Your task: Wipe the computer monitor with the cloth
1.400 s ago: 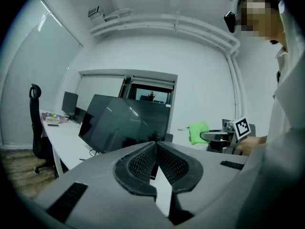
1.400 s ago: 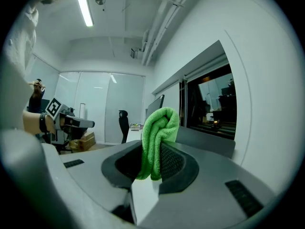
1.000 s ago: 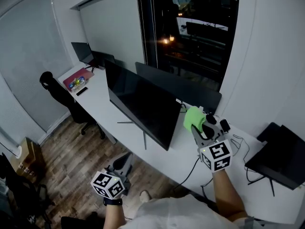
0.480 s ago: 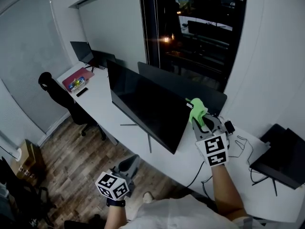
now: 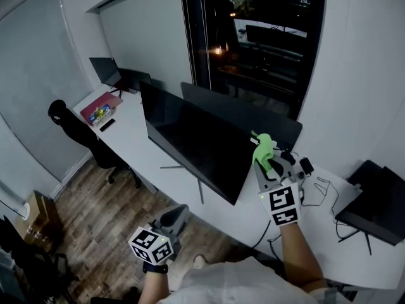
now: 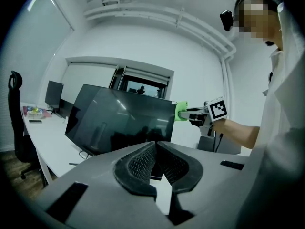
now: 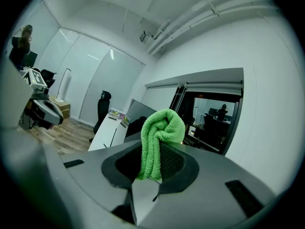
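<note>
Our right tongs (image 7: 153, 165) are clamped on the bunched green cloth (image 7: 160, 130), which stands up out of the jaws. Our left tongs (image 6: 156, 162) are closed on nothing and hang low, off the bench's front edge above the wooden floor (image 5: 107, 201). The cloth sits at the upper right corner of the front monitor (image 5: 190, 141), just beside its edge. A second monitor (image 5: 253, 114) stands close behind. The white bench (image 5: 130, 138) lies bare in front of the screen, and cables (image 5: 319, 189) lie towards its right end.
</note>
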Tool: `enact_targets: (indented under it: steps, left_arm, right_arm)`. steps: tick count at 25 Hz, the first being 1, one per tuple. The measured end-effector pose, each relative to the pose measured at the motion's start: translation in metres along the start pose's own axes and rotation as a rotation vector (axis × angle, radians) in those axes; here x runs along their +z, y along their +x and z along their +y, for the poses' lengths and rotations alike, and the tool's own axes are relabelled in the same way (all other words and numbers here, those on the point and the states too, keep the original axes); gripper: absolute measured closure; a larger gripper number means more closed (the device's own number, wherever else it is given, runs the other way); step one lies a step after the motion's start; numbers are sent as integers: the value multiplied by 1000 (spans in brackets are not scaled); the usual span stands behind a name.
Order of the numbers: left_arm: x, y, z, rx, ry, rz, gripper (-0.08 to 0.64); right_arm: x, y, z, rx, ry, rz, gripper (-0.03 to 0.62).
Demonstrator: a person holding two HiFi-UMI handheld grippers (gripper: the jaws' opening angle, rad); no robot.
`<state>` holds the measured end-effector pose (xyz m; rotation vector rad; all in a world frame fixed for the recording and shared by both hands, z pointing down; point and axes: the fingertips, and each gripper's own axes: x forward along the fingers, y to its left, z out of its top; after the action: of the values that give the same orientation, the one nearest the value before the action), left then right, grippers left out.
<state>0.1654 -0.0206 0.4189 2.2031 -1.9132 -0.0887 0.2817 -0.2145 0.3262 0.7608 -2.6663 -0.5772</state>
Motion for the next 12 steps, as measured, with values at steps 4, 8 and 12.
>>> enact_targets:
  steps: [4, 8, 12]
  left_arm:
    - [-3, 5, -2, -19, -4, 4, 540]
    - [-8, 7, -2, -28, -14, 6, 540]
    - [-11, 7, 0, -32, -25, 8, 540]
  right_arm:
    - [-9, 1, 6, 5, -6, 17, 523]
    - [-19, 2, 13, 17, 1, 37, 523]
    - [-27, 4, 21, 29, 5, 52, 523]
